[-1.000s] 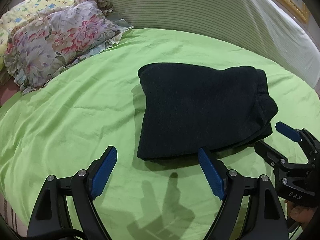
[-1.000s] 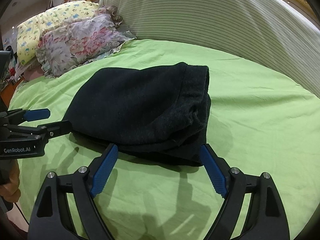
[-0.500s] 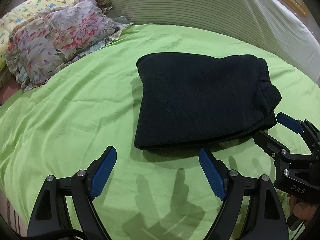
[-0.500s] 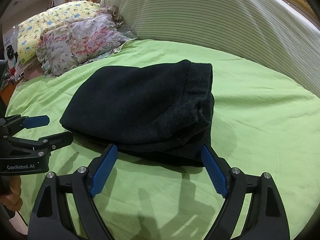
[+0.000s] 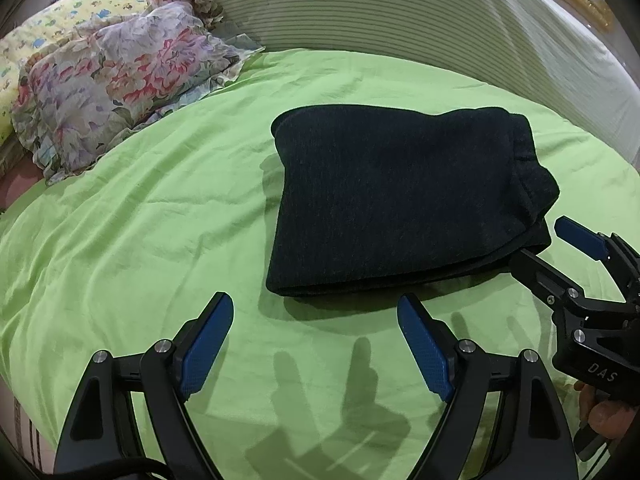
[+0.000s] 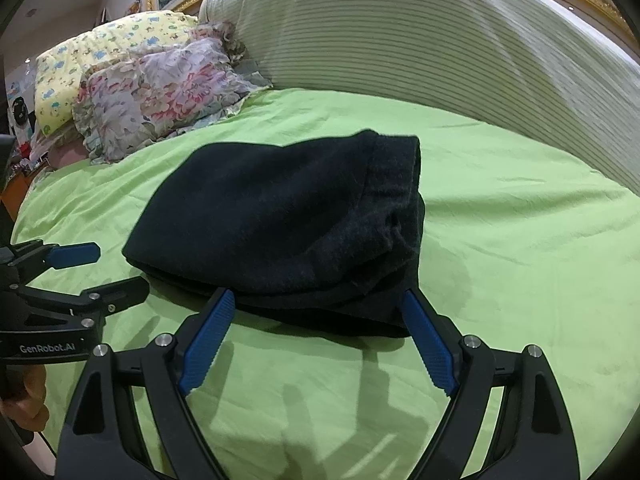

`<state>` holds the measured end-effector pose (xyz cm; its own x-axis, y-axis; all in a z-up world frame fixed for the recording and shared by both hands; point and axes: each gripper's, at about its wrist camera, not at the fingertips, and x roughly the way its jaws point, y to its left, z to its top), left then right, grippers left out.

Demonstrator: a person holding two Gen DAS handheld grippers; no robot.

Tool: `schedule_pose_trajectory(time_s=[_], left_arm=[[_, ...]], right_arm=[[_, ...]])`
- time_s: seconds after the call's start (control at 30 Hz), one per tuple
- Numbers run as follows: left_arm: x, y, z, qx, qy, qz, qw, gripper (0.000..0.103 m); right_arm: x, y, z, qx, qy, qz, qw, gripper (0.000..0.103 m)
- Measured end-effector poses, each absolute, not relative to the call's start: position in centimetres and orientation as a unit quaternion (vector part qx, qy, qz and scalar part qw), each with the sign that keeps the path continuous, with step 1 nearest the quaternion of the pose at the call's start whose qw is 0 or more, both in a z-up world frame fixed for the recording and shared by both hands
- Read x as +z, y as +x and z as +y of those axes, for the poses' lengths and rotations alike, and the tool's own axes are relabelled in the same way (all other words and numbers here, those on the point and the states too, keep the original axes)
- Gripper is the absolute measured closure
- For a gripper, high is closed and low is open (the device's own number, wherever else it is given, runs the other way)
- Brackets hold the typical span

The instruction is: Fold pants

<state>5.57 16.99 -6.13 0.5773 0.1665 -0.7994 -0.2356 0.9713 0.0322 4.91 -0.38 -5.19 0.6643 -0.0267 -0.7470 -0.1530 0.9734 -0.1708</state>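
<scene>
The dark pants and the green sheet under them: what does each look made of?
The pants look like a thick, soft knit or fleece: matte, slightly fuzzy, bulky at the folded edges. The green sheet looks like thin woven cotton or a blend: smooth, with fine creases and a slight sheen. Exact fibres cannot be told.

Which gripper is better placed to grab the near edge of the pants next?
Right. The right gripper is open with its fingertips at the near edge of the folded pants; the left gripper, also open, hangs short of it over green sheet.
</scene>
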Motion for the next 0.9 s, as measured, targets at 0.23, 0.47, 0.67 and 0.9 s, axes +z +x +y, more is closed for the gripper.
schedule_pose_trajectory(time_s=[0.23, 0.47, 0.67, 0.9], left_arm=[[-5.73, 5.41, 16.86, 0.112, -0.038, 0.440, 0.890, 0.018], [-5.24, 5.36, 16.62, 0.110, -0.037, 0.433, 0.894, 0.018], [-5.07, 5.39, 16.49, 0.110, -0.037, 0.433, 0.894, 0.018], [-5.20, 5.63, 16.51, 0.109, -0.036, 0.435, 0.893, 0.018]], right_arm=[[-4.56, 4.59, 0.50, 0.041, -0.120, 0.394, 0.910, 0.016], [-4.29, 4.75, 0.22, 0.036, -0.115, 0.392, 0.912, 0.015], [-4.24, 4.94, 0.06, 0.034, -0.115, 0.392, 0.912, 0.015], [-4.54, 5.25, -0.45, 0.032, -0.115, 0.398, 0.909, 0.015]])
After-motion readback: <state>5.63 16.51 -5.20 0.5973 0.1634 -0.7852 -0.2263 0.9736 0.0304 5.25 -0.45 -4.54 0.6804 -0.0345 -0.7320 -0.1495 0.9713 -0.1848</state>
